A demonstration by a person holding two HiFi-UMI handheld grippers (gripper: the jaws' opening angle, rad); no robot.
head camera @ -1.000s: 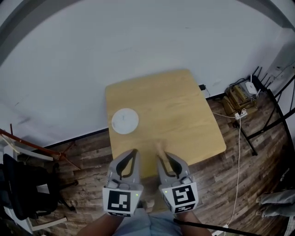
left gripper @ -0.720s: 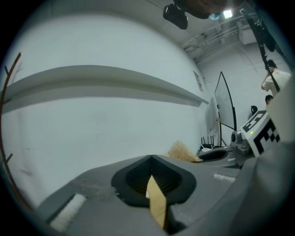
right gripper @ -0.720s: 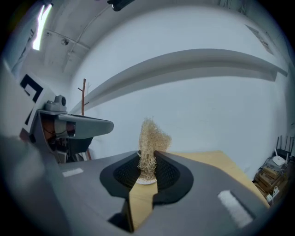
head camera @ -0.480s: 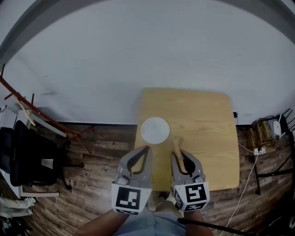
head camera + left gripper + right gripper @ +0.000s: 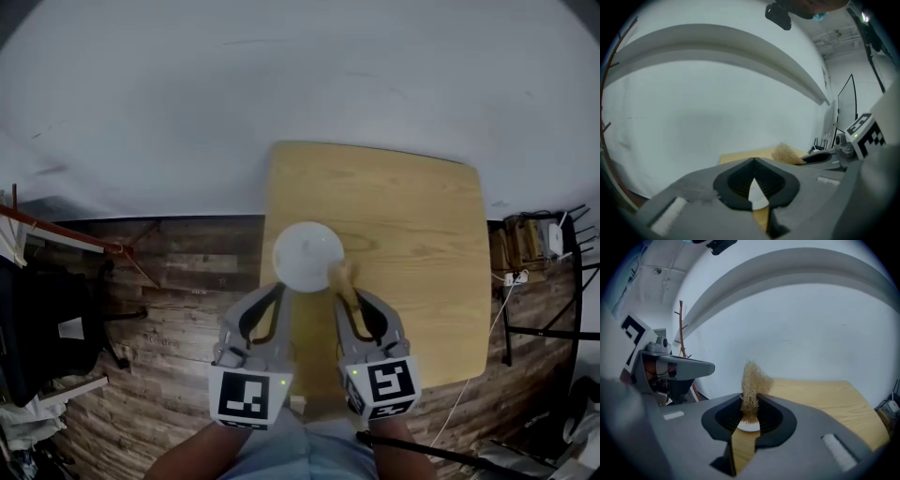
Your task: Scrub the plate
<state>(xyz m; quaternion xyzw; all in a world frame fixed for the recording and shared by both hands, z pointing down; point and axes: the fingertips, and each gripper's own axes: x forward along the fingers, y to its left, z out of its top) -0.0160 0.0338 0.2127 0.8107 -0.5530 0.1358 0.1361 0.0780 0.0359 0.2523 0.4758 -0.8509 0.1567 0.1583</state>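
A round white plate (image 5: 307, 257) lies near the left edge of the wooden table (image 5: 412, 234). My right gripper (image 5: 343, 292) is shut on a tan fibrous scrubber (image 5: 338, 276), whose tuft reaches the plate's near right rim. In the right gripper view the scrubber (image 5: 752, 389) sticks up out of the gripper (image 5: 751, 398), with the plate (image 5: 748, 426) below. My left gripper (image 5: 275, 287) hovers just short of the plate's near left rim, shut and empty. In the left gripper view, the gripper (image 5: 753, 160) points over the plate (image 5: 757, 195).
The table stands against a white wall. Brown plank floor (image 5: 178, 281) lies to its left, with a dark chair (image 5: 56, 328) and a wooden rack (image 5: 66, 239). Cables and a power strip (image 5: 530, 244) lie on the floor at the right.
Both grippers have moved forward to the plate's near rim. The scrubber, earlier over bare table, now touches the plate's edge. The head camera has swung, so the table sits more central.
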